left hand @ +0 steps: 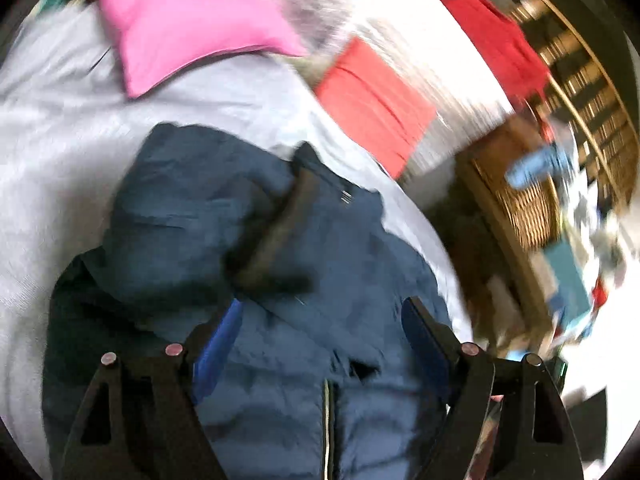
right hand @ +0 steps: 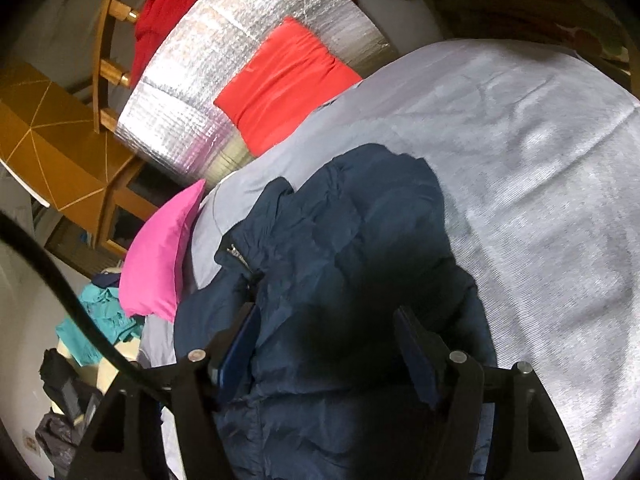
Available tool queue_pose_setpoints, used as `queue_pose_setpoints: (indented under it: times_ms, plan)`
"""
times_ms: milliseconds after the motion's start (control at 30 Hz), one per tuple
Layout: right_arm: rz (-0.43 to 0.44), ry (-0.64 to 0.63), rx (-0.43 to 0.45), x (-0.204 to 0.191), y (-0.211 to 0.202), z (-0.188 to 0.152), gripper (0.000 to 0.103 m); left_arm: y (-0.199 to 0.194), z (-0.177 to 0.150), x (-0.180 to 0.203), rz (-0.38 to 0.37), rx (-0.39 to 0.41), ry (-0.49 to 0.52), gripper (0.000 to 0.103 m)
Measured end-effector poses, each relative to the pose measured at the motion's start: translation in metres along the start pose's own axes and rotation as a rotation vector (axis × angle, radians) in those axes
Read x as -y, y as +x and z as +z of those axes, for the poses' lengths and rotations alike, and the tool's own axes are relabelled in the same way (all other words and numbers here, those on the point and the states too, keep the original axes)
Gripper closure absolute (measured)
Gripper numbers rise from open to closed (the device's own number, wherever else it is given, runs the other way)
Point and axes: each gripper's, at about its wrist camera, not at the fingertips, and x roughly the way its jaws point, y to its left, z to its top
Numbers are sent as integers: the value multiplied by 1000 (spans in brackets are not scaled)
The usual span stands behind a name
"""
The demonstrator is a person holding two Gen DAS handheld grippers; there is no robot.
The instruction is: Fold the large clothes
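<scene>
Landmark: the navy puffer jacket (left hand: 256, 240) is being taken as reference; every place below is being given from it.

Jacket position: it is being seen bunched in a heap on the grey sheet (left hand: 60, 140), zip line running toward the left wrist camera, collar or cuff band lying across its upper middle.

Surroundings: a pink cushion (right hand: 160, 260) is being seen just beside the jacket at the sheet's edge; a folded red cloth (right hand: 284, 80) is lying beyond the jacket, on a silver foil mat (right hand: 180, 120); a wooden chair (right hand: 104, 64) is standing further off, well apart.

Left gripper (left hand: 320, 340): jaws are being held spread over the jacket's zip area; fabric is lying below and between the fingers, but no pinch is being shown. The view is being smeared by motion.

Right gripper (right hand: 326, 344): jaws are being held spread, the left pad lying against a fold near the zip pull; the fabric is bulging between the fingers, yet it is not being clamped.

Step in hand: judged as a release, or a re-grip, between folds; neither gripper is holding cloth.

Progress: the jacket is looking rumpled rather than squared, so folding is being judged as unfinished.

Next move: two fresh holds on the jacket's edge are being called for, taken on a clean hem or shoulder seam, not on loose puff.
</scene>
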Motion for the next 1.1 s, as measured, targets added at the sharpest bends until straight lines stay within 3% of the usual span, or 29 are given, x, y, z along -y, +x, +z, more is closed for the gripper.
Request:
queue_pose_setpoints:
  times_ms: [167, 267, 367, 467, 567, 633, 733, 867, 900, 933, 1000, 1100]
  plan:
    - [-9, 4, -4, 1, 4, 0, 31, 24, 9, -21, -69, -8, -143, 22]
    - [-18, 8, 1, 4, 4, 1, 31, 32, 7, -15, -83, -28, -137, 25]
    - [-23, 18, 9, 8, 2, 4, 31, 37, 7, -2, -81, -26, -83, 42]
    - [-26, 24, 19, 11, -1, 6, 31, 44, 8, 11, -67, -21, -30, 73]
    - [-41, 8, 14, 13, -2, 7, 41, 46, 5, 32, -41, -3, 40, 77]
    - [-60, 5, 13, 16, -3, 8, 42, 45, 0, 51, -55, -1, 90, 78]
    - [-68, 46, 26, 28, -9, 12, 42, 50, -14, 97, -112, -8, 208, 78]
    - [-68, 114, 63, 47, -23, 22, 42, 56, -50, 163, -171, -85, 409, 73]
    - [-67, 125, 72, 51, -26, 23, 42, 56, -57, 174, -175, -99, 453, 64]
    - [-66, 139, 84, 55, -30, 25, 42, 53, -61, 181, -177, -105, 488, 44]
    - [-44, 163, 95, 61, -36, 28, 42, 38, -63, 190, -174, -63, 545, 25]
    - [20, 193, 103, 65, -41, 29, 42, 8, -48, 179, -176, 45, 546, 22]
